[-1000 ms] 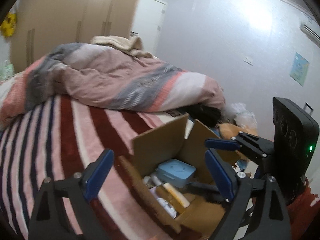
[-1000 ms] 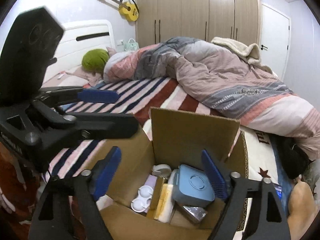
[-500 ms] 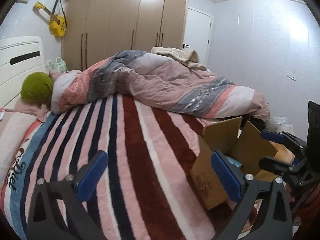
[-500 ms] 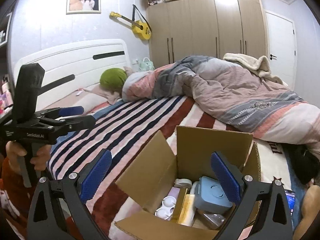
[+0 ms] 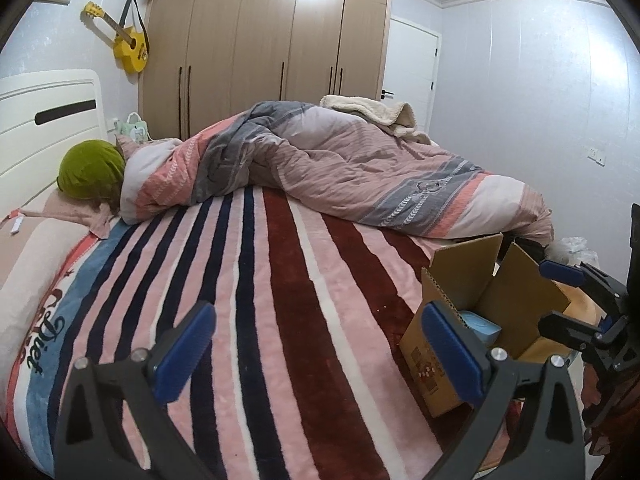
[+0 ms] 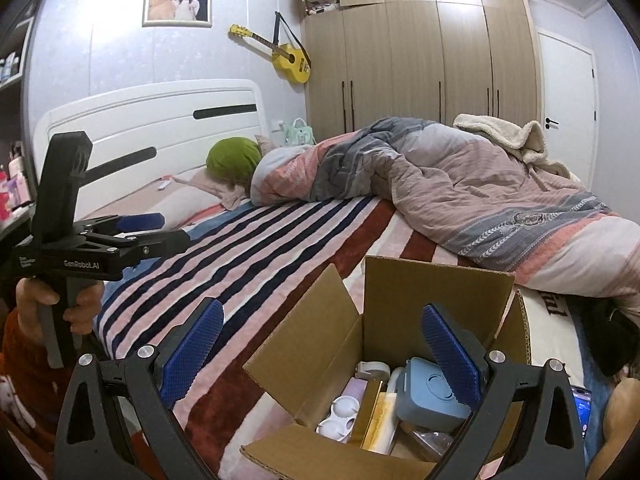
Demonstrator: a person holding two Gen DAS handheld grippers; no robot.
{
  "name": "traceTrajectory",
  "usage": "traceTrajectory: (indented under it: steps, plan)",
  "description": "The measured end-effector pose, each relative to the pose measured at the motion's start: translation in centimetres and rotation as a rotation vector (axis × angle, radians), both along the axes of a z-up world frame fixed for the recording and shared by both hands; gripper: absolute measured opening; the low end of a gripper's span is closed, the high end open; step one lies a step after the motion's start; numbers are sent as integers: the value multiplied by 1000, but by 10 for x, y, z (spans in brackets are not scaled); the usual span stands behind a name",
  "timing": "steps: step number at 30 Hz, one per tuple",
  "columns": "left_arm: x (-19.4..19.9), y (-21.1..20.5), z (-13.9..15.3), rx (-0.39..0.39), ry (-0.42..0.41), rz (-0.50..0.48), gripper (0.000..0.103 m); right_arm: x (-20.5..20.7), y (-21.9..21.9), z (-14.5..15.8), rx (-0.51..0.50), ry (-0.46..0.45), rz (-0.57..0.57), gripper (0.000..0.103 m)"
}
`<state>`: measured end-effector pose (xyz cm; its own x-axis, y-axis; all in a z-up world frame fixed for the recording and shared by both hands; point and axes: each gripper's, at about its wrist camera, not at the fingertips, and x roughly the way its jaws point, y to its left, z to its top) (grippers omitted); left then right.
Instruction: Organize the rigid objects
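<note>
Left claw (image 5: 318, 354) now left of box (image 5: 460, 292)

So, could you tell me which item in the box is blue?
The blue square case, at the right of the cardboard box; the round containers beside it are white.

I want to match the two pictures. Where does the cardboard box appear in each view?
Left wrist: the box is at the lower right, on the blanket, behind the gripper's right finger.
Right wrist: the box is at the bottom centre, open, with things inside.
Shared landmark: the yellow guitar on the wall beside the wardrobe.
</note>
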<state>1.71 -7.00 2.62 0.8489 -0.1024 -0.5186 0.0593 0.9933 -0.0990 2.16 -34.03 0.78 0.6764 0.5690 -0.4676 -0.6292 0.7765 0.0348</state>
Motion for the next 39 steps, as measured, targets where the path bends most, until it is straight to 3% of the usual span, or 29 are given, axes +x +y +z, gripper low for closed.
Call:
traceTrajectory:
  steps: [39]
  plan:
    - [0,7,-1,11,-2,7,102,-2,2,0,3,4,-2,99]
